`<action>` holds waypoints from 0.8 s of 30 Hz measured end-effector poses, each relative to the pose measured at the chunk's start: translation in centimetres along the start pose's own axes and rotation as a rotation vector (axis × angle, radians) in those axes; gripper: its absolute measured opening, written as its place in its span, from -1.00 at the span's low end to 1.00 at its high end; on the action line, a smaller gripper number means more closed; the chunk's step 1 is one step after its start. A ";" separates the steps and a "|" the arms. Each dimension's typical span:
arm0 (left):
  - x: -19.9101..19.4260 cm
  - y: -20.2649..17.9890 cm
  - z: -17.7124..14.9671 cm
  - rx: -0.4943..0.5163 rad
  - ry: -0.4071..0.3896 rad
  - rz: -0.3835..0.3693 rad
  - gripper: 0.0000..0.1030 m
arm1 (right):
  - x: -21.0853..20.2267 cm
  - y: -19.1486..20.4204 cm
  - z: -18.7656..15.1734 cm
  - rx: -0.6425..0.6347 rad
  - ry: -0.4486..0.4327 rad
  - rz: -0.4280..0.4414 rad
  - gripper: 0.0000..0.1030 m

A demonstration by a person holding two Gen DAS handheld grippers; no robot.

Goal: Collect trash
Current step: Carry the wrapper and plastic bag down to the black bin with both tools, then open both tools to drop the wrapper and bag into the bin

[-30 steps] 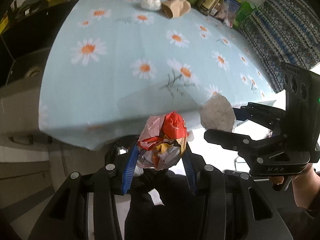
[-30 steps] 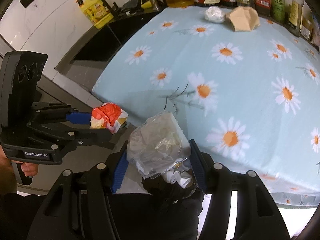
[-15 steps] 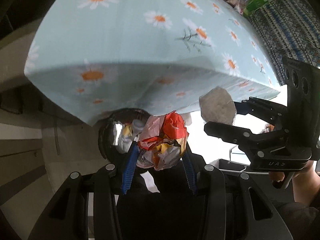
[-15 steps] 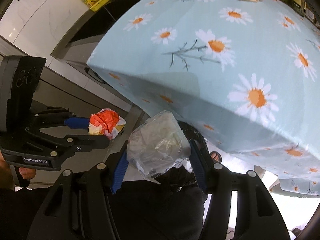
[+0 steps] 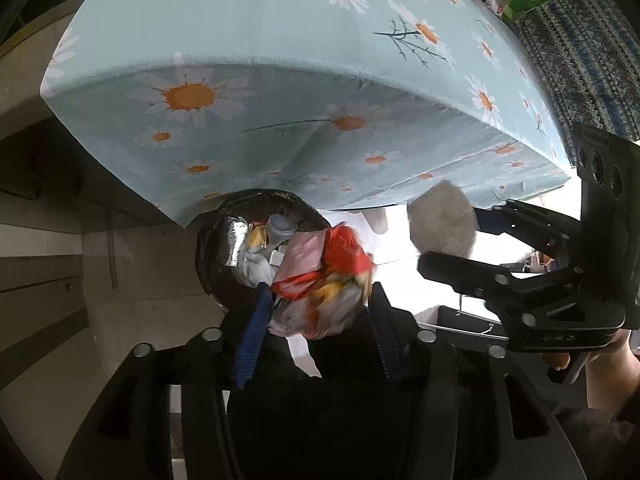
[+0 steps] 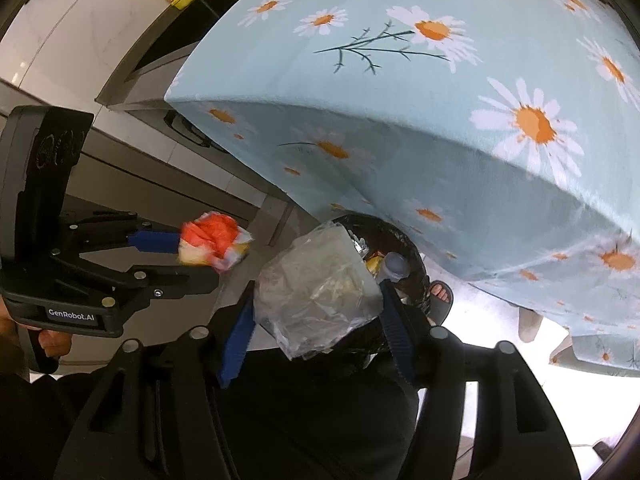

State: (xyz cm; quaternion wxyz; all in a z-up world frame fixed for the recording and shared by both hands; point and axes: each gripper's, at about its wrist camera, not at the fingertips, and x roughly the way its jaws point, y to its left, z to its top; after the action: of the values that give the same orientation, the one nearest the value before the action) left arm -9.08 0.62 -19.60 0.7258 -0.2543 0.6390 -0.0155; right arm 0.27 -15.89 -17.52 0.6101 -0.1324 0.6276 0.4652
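I see left gripper [image 5: 316,312] opening, red-yellow wrapper [image 5: 320,280] between jaws; right gripper [image 6: 316,312] opening, clear bag [image 6: 316,292] between; bin [image 5: 224,236] centre frame.

trash bin [image 5: 256,248] half-hidden, wrapper wad [image 5: 320,280] blurred

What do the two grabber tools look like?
Both are chunky black plastic. The left tool has two long fingers with blue ribbed pads, silver screws on its links, and a white label reading GenRobot.AI. The right tool matches it, with three round holes in its upright black block. The person's hand holds a pistol-style handle below, wearing a dark sleeve.
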 end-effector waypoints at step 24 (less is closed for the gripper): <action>-1.8 -1.2 1.4 0.015 -0.037 0.024 0.11 | -3.7 -1.2 0.4 0.023 -0.085 -0.010 0.34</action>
State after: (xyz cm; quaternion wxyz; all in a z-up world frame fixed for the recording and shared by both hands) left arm -7.76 0.73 -17.39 0.7394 -0.2413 0.6285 -0.0070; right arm 2.22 -17.71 -14.69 0.6399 -0.1085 0.6057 0.4602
